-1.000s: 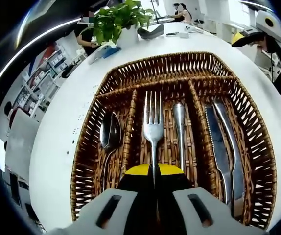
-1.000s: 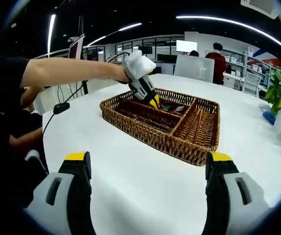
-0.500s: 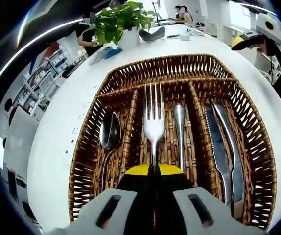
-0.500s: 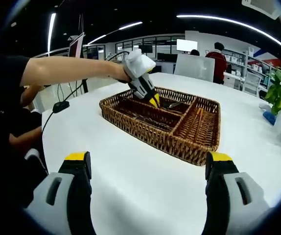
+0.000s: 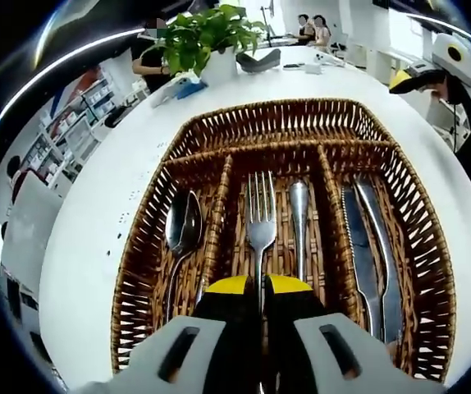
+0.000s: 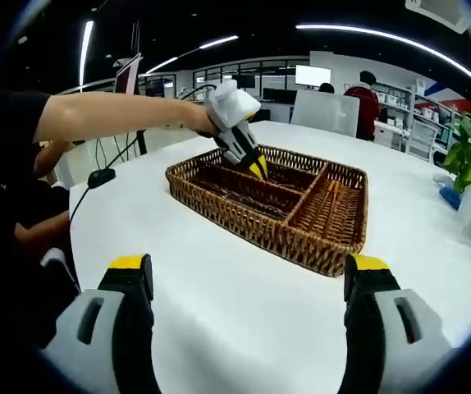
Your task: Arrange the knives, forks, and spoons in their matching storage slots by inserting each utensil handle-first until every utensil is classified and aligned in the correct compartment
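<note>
The left gripper (image 5: 258, 289) has its jaws closed on the fork (image 5: 260, 220), whose long axis runs down the middle slot of the wicker tray (image 5: 149, 246), while the right gripper (image 6: 248, 283) hangs open, well back over the table (image 6: 235, 295).

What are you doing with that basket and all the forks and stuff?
A person is sorting cutlery into a wicker tray on a white table. The left gripper is shut on a fork, lowering it handle-first into the middle slot beside another utensil lying there. A spoon lies in the slot on one side, two knives on the other. The right gripper waits open above the table, away from the tray.
</note>
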Demonstrator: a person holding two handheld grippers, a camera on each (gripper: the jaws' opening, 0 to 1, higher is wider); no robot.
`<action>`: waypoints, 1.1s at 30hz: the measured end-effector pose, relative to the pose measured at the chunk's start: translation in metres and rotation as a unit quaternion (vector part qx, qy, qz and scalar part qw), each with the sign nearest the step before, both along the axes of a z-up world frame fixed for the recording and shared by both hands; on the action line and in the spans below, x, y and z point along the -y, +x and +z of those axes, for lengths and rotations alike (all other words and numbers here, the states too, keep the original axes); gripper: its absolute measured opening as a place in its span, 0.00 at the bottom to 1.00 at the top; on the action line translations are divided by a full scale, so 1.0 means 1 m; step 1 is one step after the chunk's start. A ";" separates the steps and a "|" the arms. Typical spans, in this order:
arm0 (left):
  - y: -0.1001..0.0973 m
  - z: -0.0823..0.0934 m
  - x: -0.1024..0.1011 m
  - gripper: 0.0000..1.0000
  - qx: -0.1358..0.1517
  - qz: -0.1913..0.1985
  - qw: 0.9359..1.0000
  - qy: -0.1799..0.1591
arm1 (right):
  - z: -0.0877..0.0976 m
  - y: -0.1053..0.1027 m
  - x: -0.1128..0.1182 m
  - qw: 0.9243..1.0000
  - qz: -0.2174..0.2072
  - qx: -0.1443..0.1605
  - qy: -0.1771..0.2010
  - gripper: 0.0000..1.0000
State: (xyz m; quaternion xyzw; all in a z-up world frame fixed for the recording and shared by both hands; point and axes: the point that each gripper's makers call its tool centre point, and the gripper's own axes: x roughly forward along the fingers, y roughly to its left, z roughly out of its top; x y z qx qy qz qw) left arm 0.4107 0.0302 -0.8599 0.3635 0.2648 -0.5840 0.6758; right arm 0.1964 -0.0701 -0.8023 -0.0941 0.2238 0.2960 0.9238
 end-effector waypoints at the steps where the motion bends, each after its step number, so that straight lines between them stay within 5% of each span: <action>1: 0.001 -0.001 -0.001 0.06 0.005 -0.003 1.000 0.004 | 0.000 0.000 0.000 1.000 0.000 0.000 0.000 0.99; 11: 0.001 0.012 0.002 0.11 0.006 0.005 1.000 -0.014 | 0.004 0.002 0.000 1.000 0.001 0.006 0.002 1.00; 26: -0.003 0.053 0.005 0.25 0.008 0.063 0.993 -0.096 | 0.013 0.011 0.007 1.000 -0.007 0.018 0.013 1.00; 33: -0.020 0.058 -0.012 0.38 0.025 0.085 0.994 -0.070 | 0.017 0.019 0.012 0.999 -0.012 0.021 0.023 1.00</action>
